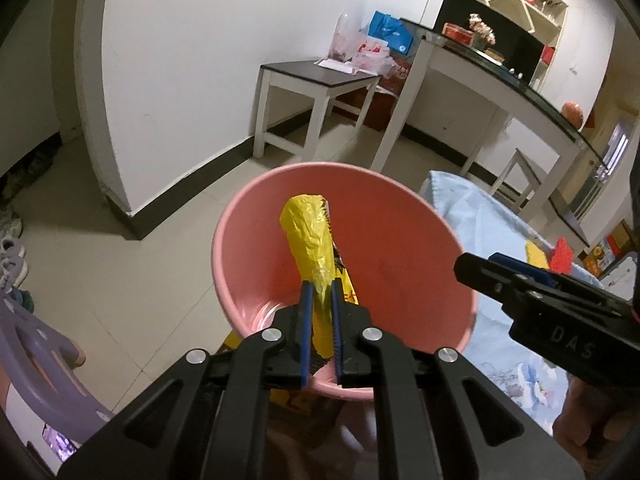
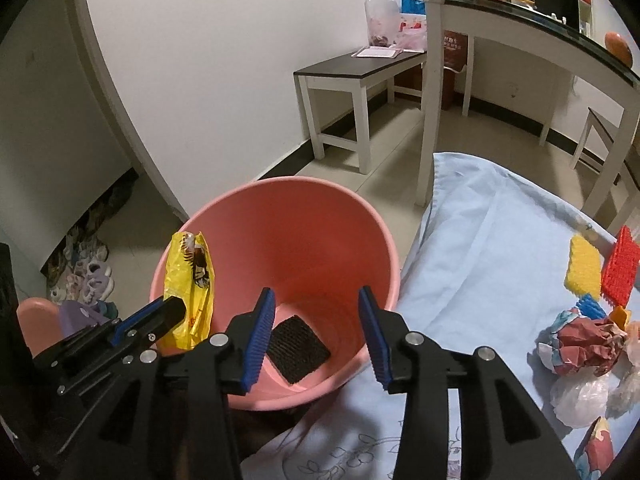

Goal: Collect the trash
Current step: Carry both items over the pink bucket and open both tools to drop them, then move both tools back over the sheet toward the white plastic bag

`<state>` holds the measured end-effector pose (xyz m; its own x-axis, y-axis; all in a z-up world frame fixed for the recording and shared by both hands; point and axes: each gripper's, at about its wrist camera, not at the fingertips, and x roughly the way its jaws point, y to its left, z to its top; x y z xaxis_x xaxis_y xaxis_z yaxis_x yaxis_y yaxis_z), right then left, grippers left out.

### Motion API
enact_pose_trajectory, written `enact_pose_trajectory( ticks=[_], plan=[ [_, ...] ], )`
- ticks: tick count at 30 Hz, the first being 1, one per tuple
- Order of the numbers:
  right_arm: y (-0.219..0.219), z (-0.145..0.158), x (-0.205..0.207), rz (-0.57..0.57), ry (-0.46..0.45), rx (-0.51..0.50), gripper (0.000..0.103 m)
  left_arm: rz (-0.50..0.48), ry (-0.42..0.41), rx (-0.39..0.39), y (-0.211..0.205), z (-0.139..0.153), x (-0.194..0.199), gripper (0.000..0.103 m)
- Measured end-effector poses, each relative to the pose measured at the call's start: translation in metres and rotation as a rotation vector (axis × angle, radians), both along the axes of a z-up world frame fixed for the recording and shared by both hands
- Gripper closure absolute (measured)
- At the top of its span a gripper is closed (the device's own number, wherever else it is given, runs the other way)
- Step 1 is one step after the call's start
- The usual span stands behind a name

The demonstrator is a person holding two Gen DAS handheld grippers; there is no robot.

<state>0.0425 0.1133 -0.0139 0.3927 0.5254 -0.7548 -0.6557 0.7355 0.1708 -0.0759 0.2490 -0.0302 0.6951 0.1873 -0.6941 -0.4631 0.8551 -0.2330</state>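
Yellow snack wrapper (image 1: 310,248) stands clamped between the blue pads of the left hand-held gripper (image 1: 321,294), held over the near-left rim of the pink bucket (image 2: 280,216), which sits on the floor just beside the edge of the light-blue bed sheet (image 2: 480,240). Pointing steeply down over the bucket's mouth, the right hand-held gripper (image 2: 316,308) has its jaws apart with nothing between them; a dark square pad (image 2: 298,350) lies at the bottom below. Crumpled trash (image 2: 580,344) and toy bricks (image 2: 600,268) lie on the sheet, well apart from the bucket.
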Motion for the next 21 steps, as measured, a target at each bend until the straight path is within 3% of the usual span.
enact_pose_trajectory(
  ticks=[11, 13, 15, 21],
  plan=[
    [-0.016, 0.016, -0.008, -0.012, -0.031, 0.033, 0.054, -0.020, -0.053, 0.004, -0.010, 0.017, -0.004, 0.093],
    [-0.021, 0.019, -0.009, -0.016, -0.034, 0.043, 0.054, -0.025, -0.059, 0.014, -0.014, 0.021, -0.004, 0.079],
    [-0.025, 0.022, -0.009, -0.020, -0.036, 0.053, 0.053, -0.033, -0.063, 0.019, -0.015, 0.023, -0.004, 0.073],
    [-0.040, 0.031, -0.013, -0.029, -0.046, 0.083, 0.052, -0.040, -0.068, 0.035, -0.022, 0.030, -0.005, 0.073]
  ],
)
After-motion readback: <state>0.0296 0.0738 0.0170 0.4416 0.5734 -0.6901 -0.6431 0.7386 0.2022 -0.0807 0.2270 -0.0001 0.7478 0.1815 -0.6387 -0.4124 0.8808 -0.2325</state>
